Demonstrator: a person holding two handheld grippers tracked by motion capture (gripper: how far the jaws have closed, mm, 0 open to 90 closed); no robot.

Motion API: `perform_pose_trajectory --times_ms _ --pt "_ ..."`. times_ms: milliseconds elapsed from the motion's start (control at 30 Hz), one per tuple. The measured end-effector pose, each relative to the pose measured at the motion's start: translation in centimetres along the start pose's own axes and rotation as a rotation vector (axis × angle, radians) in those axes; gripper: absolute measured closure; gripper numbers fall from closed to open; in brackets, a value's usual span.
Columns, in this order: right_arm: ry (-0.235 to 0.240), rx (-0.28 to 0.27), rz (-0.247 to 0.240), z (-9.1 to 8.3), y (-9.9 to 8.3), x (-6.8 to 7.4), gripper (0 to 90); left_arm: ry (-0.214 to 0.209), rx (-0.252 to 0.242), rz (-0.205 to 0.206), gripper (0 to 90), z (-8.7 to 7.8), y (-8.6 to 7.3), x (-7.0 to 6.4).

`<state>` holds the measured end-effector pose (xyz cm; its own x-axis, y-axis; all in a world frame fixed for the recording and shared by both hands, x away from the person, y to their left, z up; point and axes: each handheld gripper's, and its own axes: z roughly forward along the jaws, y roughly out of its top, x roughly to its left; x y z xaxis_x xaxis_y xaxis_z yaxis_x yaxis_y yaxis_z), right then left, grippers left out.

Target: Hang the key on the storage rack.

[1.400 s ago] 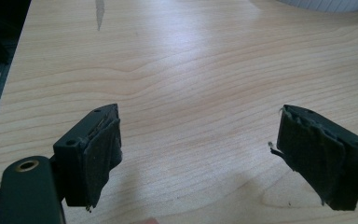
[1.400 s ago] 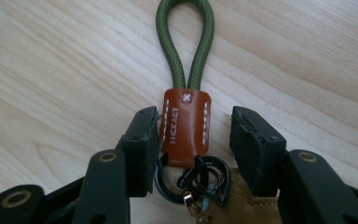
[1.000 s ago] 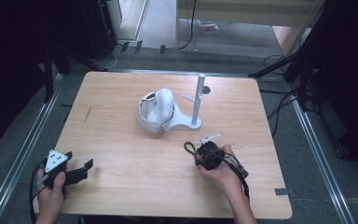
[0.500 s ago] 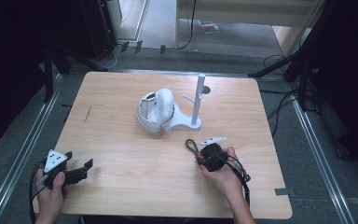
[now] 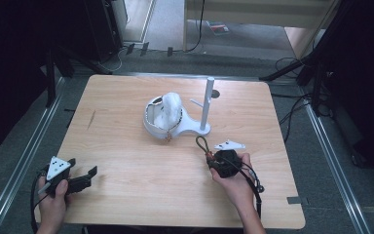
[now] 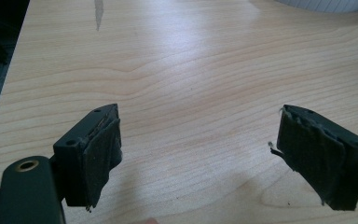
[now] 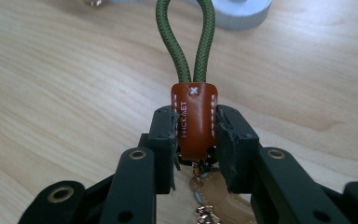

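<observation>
Leather is what the right tongs (image 7: pixel 195 140) are clamped on: a small brown leather tab (image 7: pixel 194 119) stitched around a green cord loop (image 7: pixel 185 39), squeezed between the two black pads. The loop stands out past the tips, toward the white stand base (image 7: pixel 240 11) beyond them. Below the tab, between the arms of the tongs, something like a chain and a pale charm hangs, too blurred to name.

Risk nearest the grip, as I judge it: the tab is smooth and narrow, and the pads hold it by its sides alone. A twist of the wrist could let it pivot or slide out, dropping the keyring (image 5: pixel 203 145) onto the bench (image 5: pixel 126 180).

Ahead of the right tongs (image 5: pixel 213 158) in the high view stands the white stand (image 5: pixel 205 109) with its upright post and short side peg. If the loop is meant for that peg, it is soft and may fold when pushed against the peg instead of opening over it. The stand looks light; a sideways nudge could shove it or tip it.

Touching the stand on the side toward the other hand is a white helmet-like shell (image 5: pixel 163 117), which a drifting approach might bump.

Well apart, the left tongs (image 6: pixel 198 154) rest with jaws wide and nothing between them, over bare wood. They (image 5: pixel 80 178) are too far off to steady the stand.
</observation>
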<state>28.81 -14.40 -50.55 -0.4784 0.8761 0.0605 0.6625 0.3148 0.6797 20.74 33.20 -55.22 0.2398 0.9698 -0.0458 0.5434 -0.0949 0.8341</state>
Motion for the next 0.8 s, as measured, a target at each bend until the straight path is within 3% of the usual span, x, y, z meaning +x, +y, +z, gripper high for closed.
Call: perform_pose_trajectory --times_ms 333,433,633,800 --pt "-0.007 -0.115 0.023 -0.9 0.2 0.0 69.9 0.001 0.000 -0.001 14.6 0.0 0.0 0.0" --pt "-0.014 -0.173 0.038 -1.5 0.4 0.0 69.8 0.001 0.002 0.001 14.6 0.0 0.0 0.0" --pt "-0.023 -0.223 0.034 -2.1 0.6 0.0 69.8 0.002 0.001 0.001 14.6 0.0 0.0 0.0" --pt "-0.041 -0.294 0.028 -2.8 0.8 0.2 69.8 0.002 0.002 0.002 14.5 0.0 0.0 0.0"
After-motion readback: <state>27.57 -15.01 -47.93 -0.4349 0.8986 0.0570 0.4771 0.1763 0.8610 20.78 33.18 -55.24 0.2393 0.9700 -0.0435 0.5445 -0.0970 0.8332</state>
